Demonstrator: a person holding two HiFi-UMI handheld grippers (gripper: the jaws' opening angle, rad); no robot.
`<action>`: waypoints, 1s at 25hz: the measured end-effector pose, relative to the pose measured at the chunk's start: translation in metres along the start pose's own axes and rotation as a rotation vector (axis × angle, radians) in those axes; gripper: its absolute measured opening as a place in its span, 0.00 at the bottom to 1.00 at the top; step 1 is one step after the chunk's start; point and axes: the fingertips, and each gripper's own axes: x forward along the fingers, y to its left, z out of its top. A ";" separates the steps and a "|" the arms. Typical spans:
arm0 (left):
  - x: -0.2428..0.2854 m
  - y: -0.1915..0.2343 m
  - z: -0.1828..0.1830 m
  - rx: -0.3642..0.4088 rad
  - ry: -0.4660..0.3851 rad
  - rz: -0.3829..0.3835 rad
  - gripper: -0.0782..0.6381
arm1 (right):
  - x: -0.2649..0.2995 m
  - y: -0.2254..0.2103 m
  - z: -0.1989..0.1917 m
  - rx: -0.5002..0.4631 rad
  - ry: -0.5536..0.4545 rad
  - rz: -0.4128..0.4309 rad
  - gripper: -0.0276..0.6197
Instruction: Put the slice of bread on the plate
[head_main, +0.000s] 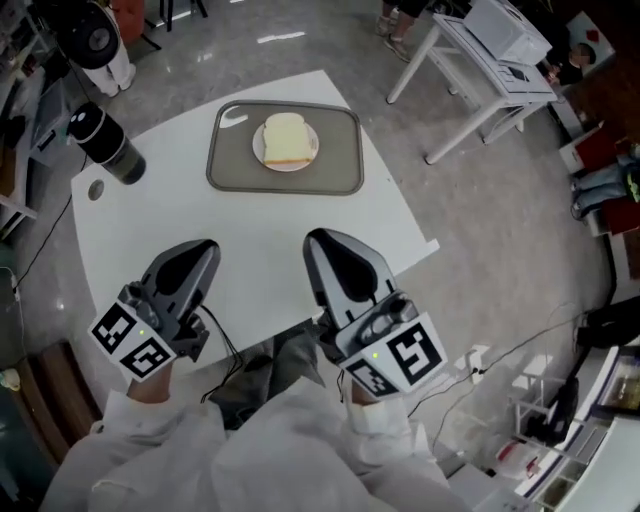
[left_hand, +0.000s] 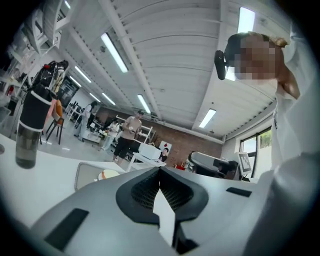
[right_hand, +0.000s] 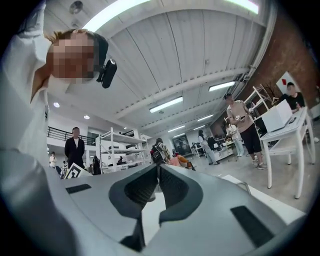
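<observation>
Head view: bread (head_main: 284, 138) lies flat on plate (head_main: 258, 150). The plate sits inside the tray (head_main: 340, 172), toward the tray's centre-left. The tray stands at the far part of the bench (head_main: 250, 260).

Judged step: placement looks done, since the bread rests wholly on the plate and nothing touches it. No further move on the bread seems called for. At most, keep both grippers clear of the tray so the plate is not knocked.

Left gripper (head_main: 205, 248): on the near side of the tray, well apart from it. Jaws closed tip to tip, nothing between them (left gripper view confirms).

Right gripper (head_main: 318, 242): also near side of the tray, well apart. Right gripper view shows its jaws together at the tips and empty.

Flask (head_main: 105, 145): dark, upright, left of the tray near the bench edge.

Hard to make out:
- The plate is mostly covered by the bread, with only a rim showing.
- Left gripper view catches just the tray's corner and a sliver of plate over the gripper body.
- Right gripper view shows neither tray nor bread.
- A small round mark on the bench left of the tray, nearer than the flask, cannot be identified.
- The hands are hidden under the grippers; only the white sleeves show.
</observation>
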 end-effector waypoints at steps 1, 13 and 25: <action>-0.012 -0.014 0.003 0.011 -0.010 -0.011 0.12 | -0.009 0.017 -0.002 -0.009 0.000 -0.007 0.08; -0.088 -0.143 0.003 0.122 -0.029 -0.040 0.12 | -0.088 0.129 0.017 -0.094 0.001 -0.023 0.08; -0.090 -0.172 -0.004 0.085 -0.036 0.110 0.12 | -0.102 0.143 0.002 -0.096 0.141 0.005 0.08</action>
